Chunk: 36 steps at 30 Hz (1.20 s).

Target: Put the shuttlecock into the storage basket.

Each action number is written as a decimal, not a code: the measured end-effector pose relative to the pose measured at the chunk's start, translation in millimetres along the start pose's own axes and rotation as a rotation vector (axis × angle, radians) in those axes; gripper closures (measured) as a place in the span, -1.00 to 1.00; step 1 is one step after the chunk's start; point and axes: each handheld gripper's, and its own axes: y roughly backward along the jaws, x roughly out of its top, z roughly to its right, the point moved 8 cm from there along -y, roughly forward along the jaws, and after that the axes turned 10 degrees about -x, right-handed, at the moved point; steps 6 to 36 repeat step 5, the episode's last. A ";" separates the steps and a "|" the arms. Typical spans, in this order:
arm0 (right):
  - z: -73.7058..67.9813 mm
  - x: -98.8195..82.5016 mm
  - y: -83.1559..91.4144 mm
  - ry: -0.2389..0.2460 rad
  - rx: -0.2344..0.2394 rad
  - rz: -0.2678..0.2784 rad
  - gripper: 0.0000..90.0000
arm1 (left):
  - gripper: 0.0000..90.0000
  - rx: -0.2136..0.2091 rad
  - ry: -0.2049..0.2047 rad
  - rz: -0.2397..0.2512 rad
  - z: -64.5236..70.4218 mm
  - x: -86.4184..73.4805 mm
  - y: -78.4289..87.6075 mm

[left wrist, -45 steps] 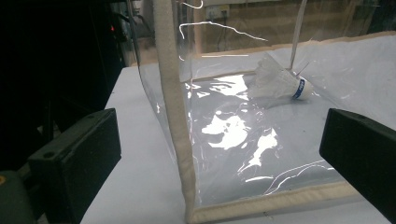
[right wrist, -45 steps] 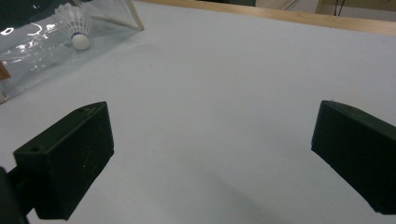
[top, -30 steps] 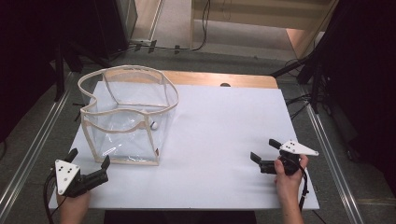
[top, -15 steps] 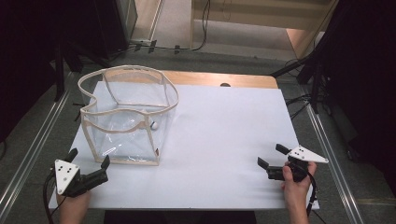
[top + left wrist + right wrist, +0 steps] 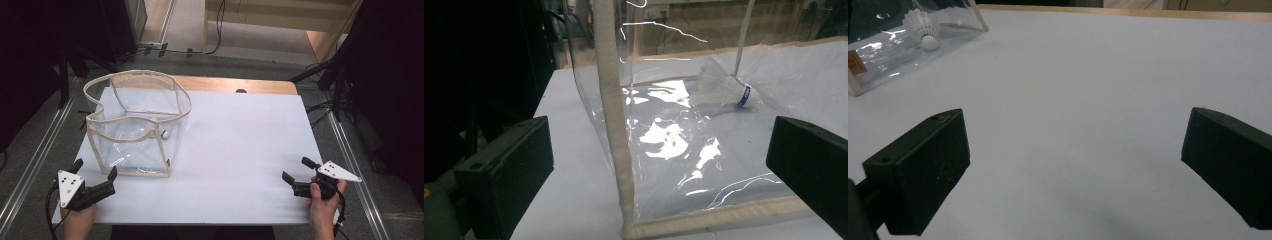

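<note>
We see a bag (image 5: 134,131) of clear, glossy plastic film that throws bright glare, edged in matt, woven-looking cream cloth binding. Inside, the shuttlecock (image 5: 724,87) has a white, feathery skirt and a smooth white cap. The tabletop (image 5: 240,150) is matt white, with a bare wood strip. The tongs (image 5: 1083,170) are matt black, slightly scuffed.

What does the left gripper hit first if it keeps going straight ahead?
Probably the clear bag's near corner seam, centred between the left gripper's open jaws. The shuttlecock lies farther back inside.
</note>
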 end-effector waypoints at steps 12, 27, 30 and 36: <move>7.9 -0.4 5.6 -0.027 -0.018 0.020 -1.00 | -1.00 0.001 0.002 -0.003 -0.3 -0.1 0.0; 7.9 -0.4 5.6 -0.027 -0.018 0.020 -1.00 | -1.00 0.001 0.002 -0.003 -0.3 -0.1 0.0; 7.9 -0.4 5.6 -0.027 -0.018 0.020 -1.00 | -1.00 0.001 0.002 -0.003 -0.3 -0.1 0.0; 7.9 -0.4 5.6 -0.027 -0.018 0.020 -1.00 | -1.00 0.001 0.002 -0.003 -0.3 -0.1 0.0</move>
